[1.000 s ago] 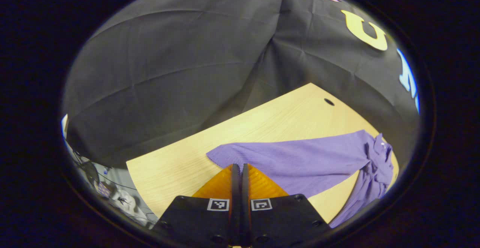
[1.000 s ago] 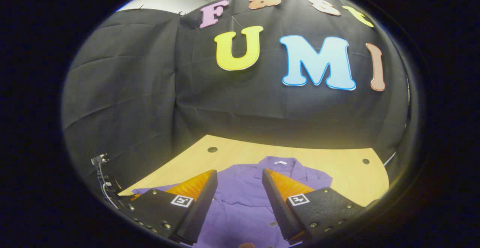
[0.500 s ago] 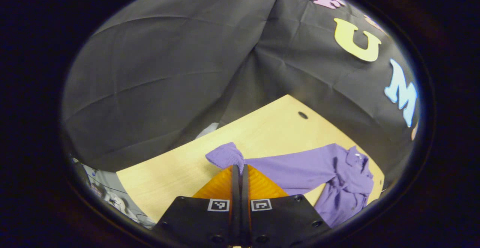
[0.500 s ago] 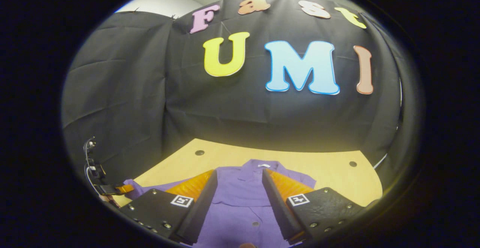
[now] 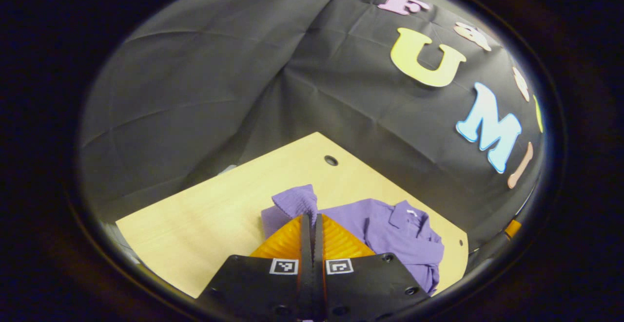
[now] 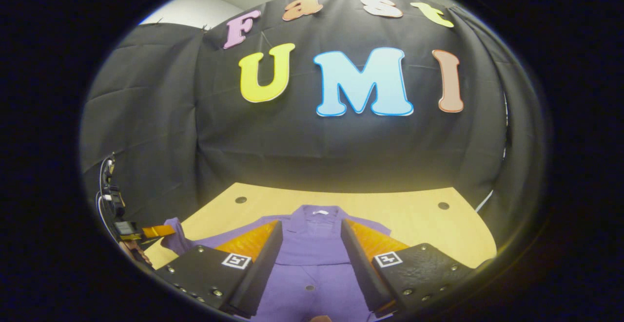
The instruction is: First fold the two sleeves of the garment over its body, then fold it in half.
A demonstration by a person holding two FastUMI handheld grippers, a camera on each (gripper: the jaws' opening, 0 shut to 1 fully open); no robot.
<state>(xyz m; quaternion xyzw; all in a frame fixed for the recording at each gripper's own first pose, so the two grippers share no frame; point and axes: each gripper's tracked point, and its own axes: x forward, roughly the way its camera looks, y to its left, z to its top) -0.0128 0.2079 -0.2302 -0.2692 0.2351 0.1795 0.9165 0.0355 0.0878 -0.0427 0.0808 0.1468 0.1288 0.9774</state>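
Note:
A purple buttoned shirt [image 5: 395,234] lies on the light wooden table [image 5: 214,224], collar toward the far wall. My left gripper [image 5: 310,218] is shut on the cuff of one sleeve [image 5: 295,201], which stands lifted above the table with the cuff bunched over the fingertips. In the right gripper view the shirt [image 6: 312,263] spreads under my right gripper [image 6: 310,227], which hovers open above the chest, fingers either side of the button line. At the left edge of that view the left gripper [image 6: 156,231] holds the raised sleeve [image 6: 174,232].
The table [image 6: 419,224] has round holes near its far corners [image 6: 443,205] [image 6: 240,199] [image 5: 331,160]. Black cloth walls close in behind and at both sides. Cables and a small device [image 6: 109,195] hang at the left of the right gripper view.
My left gripper has carried the sleeve cuff up and inward toward the shirt body, so the sleeve now bunches shorter. The right gripper stays open over the chest, its view drifting slightly right.

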